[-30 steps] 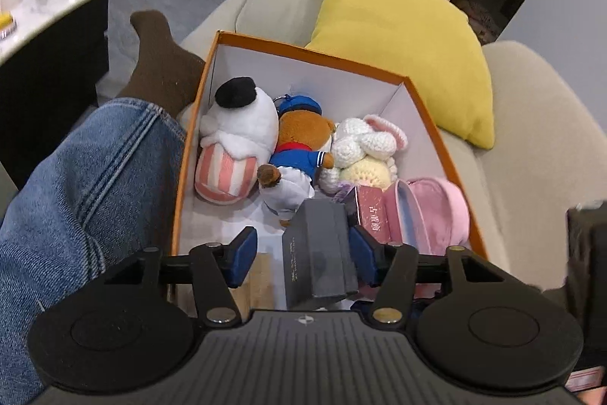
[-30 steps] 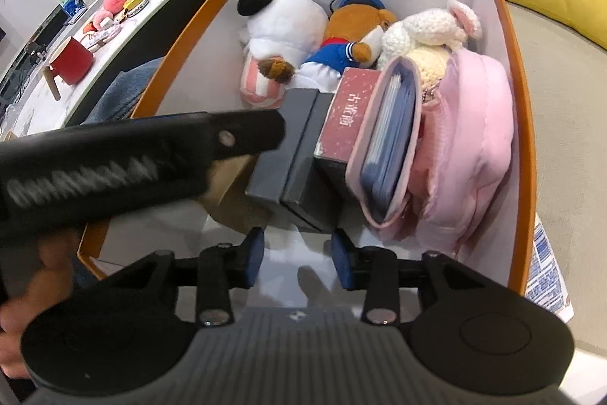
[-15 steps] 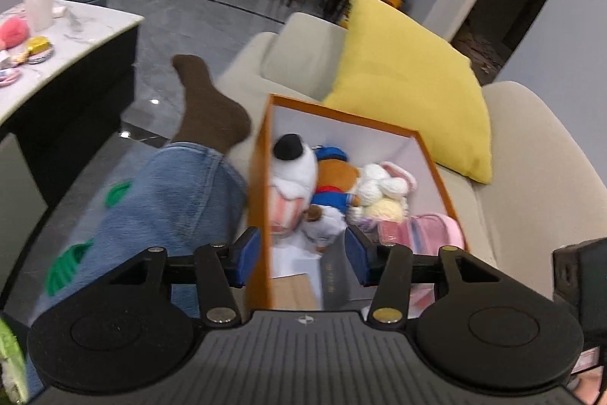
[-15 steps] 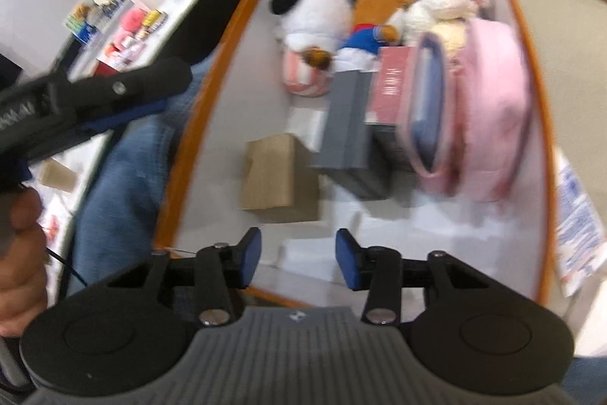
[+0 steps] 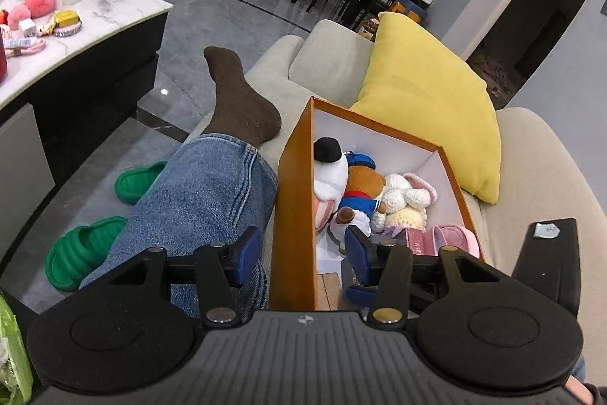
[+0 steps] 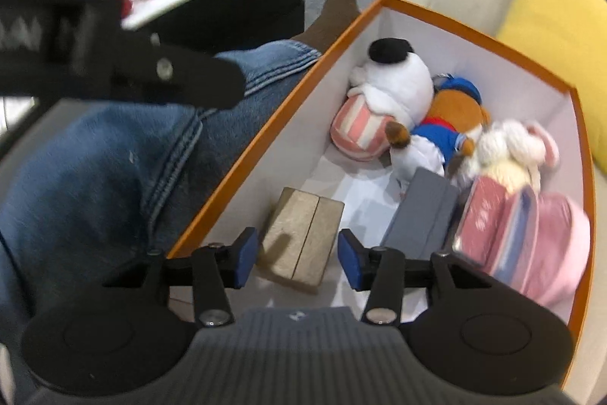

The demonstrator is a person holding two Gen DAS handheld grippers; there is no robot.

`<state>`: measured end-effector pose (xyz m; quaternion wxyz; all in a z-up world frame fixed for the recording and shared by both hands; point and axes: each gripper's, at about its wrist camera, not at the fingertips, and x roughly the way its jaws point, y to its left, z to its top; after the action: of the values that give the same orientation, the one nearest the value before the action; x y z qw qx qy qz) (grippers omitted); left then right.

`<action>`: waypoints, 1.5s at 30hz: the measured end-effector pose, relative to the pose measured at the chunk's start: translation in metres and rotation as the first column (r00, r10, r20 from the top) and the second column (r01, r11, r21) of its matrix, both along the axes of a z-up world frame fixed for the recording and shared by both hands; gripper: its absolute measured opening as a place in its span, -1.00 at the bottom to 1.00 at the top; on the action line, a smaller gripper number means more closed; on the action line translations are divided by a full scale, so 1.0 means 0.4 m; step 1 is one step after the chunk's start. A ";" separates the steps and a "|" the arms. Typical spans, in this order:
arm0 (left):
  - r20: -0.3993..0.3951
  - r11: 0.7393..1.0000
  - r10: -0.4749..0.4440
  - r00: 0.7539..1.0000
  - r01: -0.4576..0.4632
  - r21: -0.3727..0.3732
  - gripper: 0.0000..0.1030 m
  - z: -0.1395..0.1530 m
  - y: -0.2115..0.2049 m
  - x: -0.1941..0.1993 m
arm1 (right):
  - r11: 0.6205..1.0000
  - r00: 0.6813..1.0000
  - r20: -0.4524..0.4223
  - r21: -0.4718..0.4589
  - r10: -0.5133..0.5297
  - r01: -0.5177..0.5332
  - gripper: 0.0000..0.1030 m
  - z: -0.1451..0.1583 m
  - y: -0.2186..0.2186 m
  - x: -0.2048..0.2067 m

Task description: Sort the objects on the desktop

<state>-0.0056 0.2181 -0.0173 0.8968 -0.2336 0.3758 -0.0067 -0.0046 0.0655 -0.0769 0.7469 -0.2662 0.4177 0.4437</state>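
An orange box with white walls stands on the sofa. At its far end lie three plush toys: a white one, a brown one in blue and a cream rabbit. Closer lie a tan box, a grey box, a red book and a pink pouch. My left gripper is open and empty, above the box's left wall. My right gripper hangs over the tan box with its jaws opening; the pads touch nothing.
A person's leg in jeans with a brown sock lies left of the box. A yellow cushion leans behind it. Green slippers sit on the floor. A marble table with small items stands at left.
My left gripper has drawn back and up out of the box, leaving the grey box inside. The right gripper has swung left and rolled, from over the grey box to over the tan box.
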 end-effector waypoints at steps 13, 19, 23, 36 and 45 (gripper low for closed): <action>0.026 0.999 -0.025 0.999 0.025 -0.030 0.09 0.000 0.021 -0.019 | 0.879 0.873 0.115 -0.123 0.474 -0.461 0.31 0.040 0.022 -0.002; -0.014 1.000 -0.025 1.000 0.025 -0.007 0.09 -0.006 0.021 -0.007 | 0.686 0.710 0.020 -0.278 0.704 -0.673 0.32 0.027 0.078 0.008; -0.029 1.000 -0.018 0.999 0.018 -0.018 0.09 -0.016 0.031 0.000 | 0.592 0.637 -0.063 -0.308 0.768 -0.744 0.40 0.014 0.126 0.014; -0.059 0.999 0.012 0.998 -0.015 -0.045 0.05 -0.043 0.066 0.014 | 0.392 0.504 -0.254 -0.385 0.825 -0.835 0.22 -0.060 0.194 0.051; -0.072 0.999 0.015 0.997 -0.018 -0.047 0.05 -0.052 0.059 0.027 | 0.441 0.600 -0.227 -0.494 0.767 -0.750 0.22 -0.056 0.198 0.123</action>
<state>0.0053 0.2419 -0.0379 0.8769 -0.2581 0.4054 0.0003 0.0446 0.1449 -0.0993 0.3667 -0.6304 0.3497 0.5881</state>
